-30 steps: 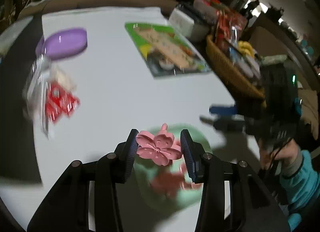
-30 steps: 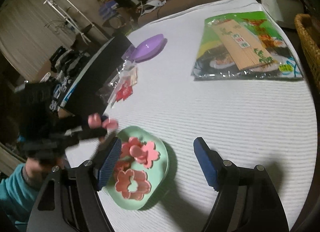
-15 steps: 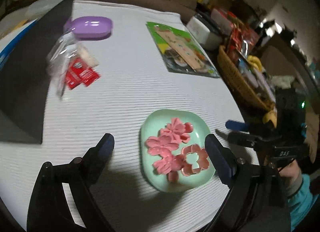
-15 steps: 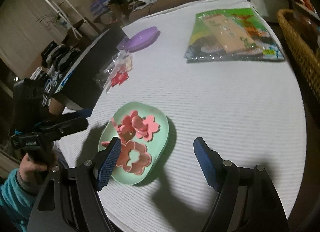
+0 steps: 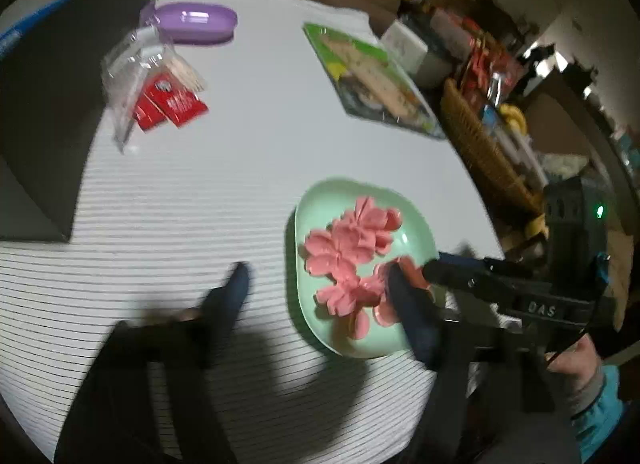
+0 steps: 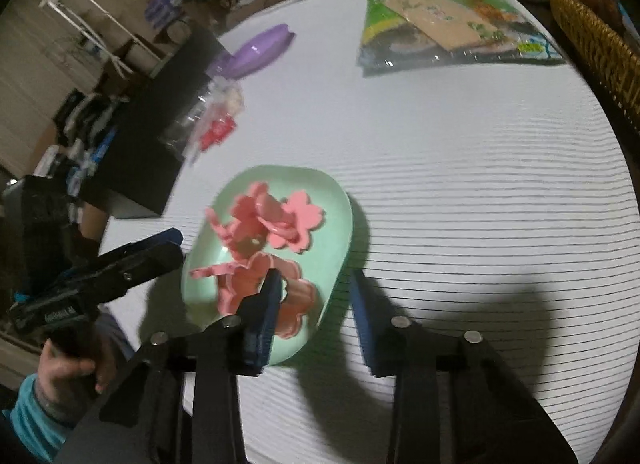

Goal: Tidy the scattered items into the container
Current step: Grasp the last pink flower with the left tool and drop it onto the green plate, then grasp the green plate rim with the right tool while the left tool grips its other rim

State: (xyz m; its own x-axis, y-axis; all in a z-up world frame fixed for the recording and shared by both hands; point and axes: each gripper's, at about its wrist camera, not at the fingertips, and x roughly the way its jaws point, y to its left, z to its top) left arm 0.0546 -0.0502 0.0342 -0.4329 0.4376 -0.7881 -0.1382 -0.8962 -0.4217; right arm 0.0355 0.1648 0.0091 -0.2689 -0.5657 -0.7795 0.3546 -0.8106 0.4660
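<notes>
A mint green dish [image 5: 320, 203] [image 6: 340, 199] on the white ribbed tablecloth holds several pink flower-shaped cutters [image 5: 348, 244] [image 6: 276, 219]. My left gripper [image 5: 320, 288] is open and empty, its left finger over the cloth and its right finger over the dish's near edge. My right gripper [image 6: 316, 296] is open and empty, straddling the dish's near right rim. Each gripper shows in the other's view, the right one [image 5: 460, 264] and the left one [image 6: 160, 248].
A clear packet with red sachets [image 5: 160, 99] [image 6: 212, 127], a purple case [image 5: 192, 23] [image 6: 260, 47] and a green food packet [image 5: 376, 83] [image 6: 448, 23] lie farther back. A dark box [image 5: 52, 95] stands at the left, a wicker basket [image 5: 480, 143] at the right edge.
My left gripper let the pink flower cutter go into the dish, opened wide and drew back. My right gripper moved closer to the dish and narrowed its opening.
</notes>
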